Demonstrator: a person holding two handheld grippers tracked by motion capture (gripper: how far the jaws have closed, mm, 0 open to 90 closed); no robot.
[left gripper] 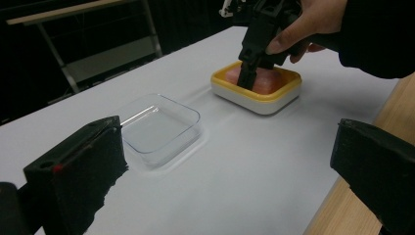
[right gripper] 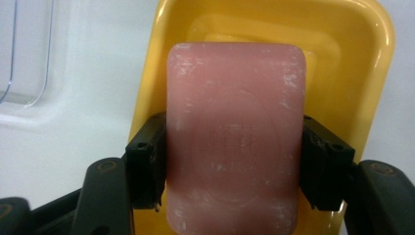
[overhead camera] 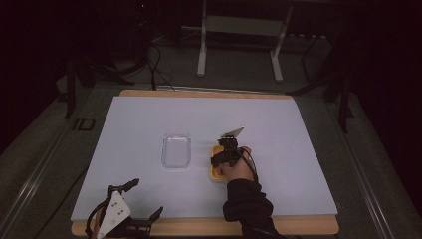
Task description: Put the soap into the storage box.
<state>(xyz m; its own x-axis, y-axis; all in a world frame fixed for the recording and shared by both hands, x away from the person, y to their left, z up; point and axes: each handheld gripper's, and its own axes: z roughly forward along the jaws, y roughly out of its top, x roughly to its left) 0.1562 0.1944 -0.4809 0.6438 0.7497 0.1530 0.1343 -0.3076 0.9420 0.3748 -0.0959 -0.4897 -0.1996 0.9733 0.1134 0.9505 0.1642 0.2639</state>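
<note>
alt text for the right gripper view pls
The right tool has its two black jaws clamped on the long sides of a pink bar of soap, seen close from above. The soap sits in a yellow dish on a white table, with the edge of a clear plastic tray at the left.

Soap bar [right gripper: 234, 142] — near end cut off — embossed lettering unreadable.

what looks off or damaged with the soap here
The pink soap bar has whitish scuffs along its edges and corners, so it looks worn. Otherwise nothing stands out: it lies in the yellow soap dish, and the clear lid sits flat beside it.
</note>
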